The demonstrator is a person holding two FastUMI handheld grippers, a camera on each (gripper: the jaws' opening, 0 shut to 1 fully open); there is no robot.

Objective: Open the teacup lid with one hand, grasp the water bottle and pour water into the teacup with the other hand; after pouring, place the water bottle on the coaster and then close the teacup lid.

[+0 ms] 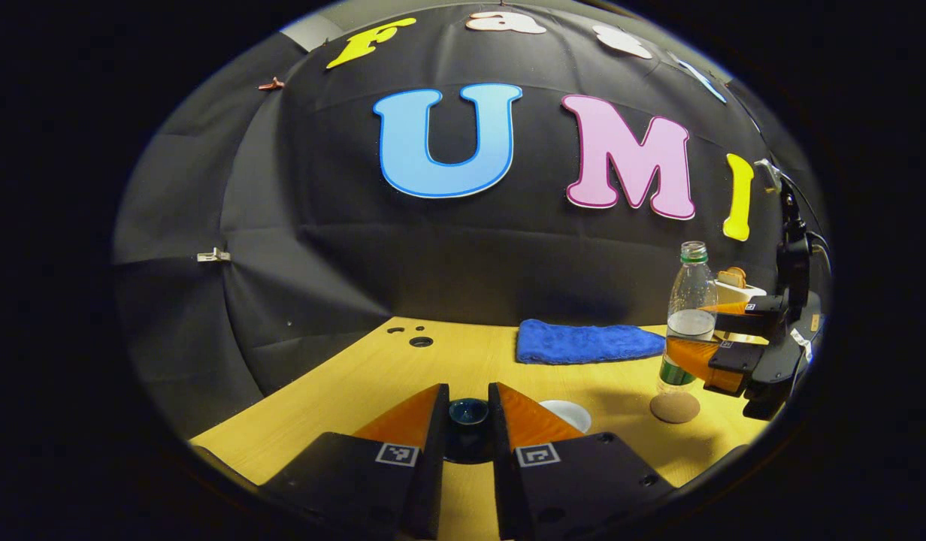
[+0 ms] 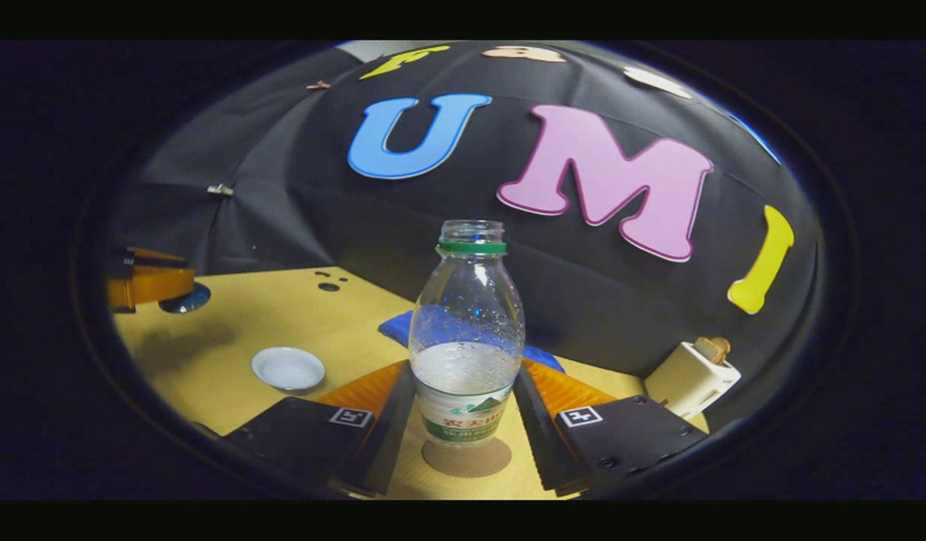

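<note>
Right gripper (image 2: 463,421), fingers clasping the water bottle (image 2: 467,338), holds it upright over the coaster (image 2: 467,457) for set-down. Left gripper (image 1: 467,421) pinches the teacup lid (image 1: 468,412) aloft (clear of pouring); teacup (image 2: 288,368) sits uncovered on the table (image 2: 230,315), left.

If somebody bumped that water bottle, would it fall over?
Probably quite easily. The water bottle is tall and narrow, and it stands on a small round coaster. It looks less than half full, so it is likely light. It has no cap, so a tip would likely spill water. The right gripper flanks it and might steady it.
</note>
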